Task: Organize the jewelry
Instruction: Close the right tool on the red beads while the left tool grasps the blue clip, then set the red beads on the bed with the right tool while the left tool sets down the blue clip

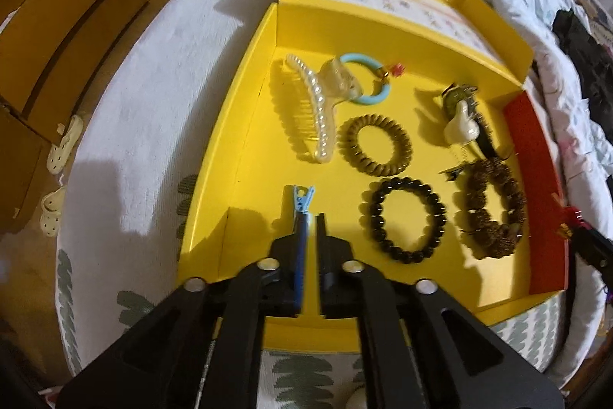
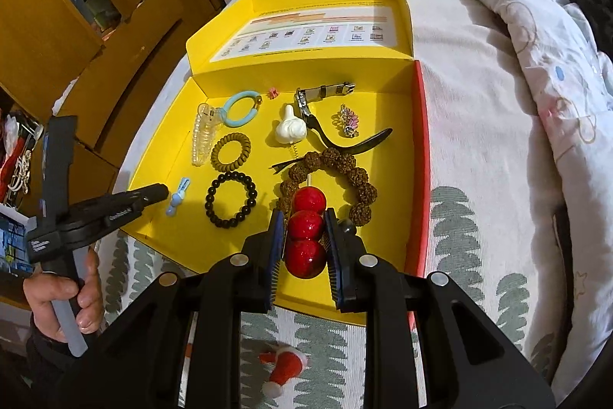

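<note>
The right gripper clenches a string of red beads lengthwise above the yellow box, while the left gripper hangs nearly closed and empty just behind the blue clip.

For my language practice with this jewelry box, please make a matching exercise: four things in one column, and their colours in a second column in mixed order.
Things:
1. small clip
2. bead string in the right gripper
3. round bead bracelet
4. box

Colours:
A. yellow inside
B. black
C. light blue
D. red

Pairs: 1-C, 2-D, 3-B, 4-A
</note>
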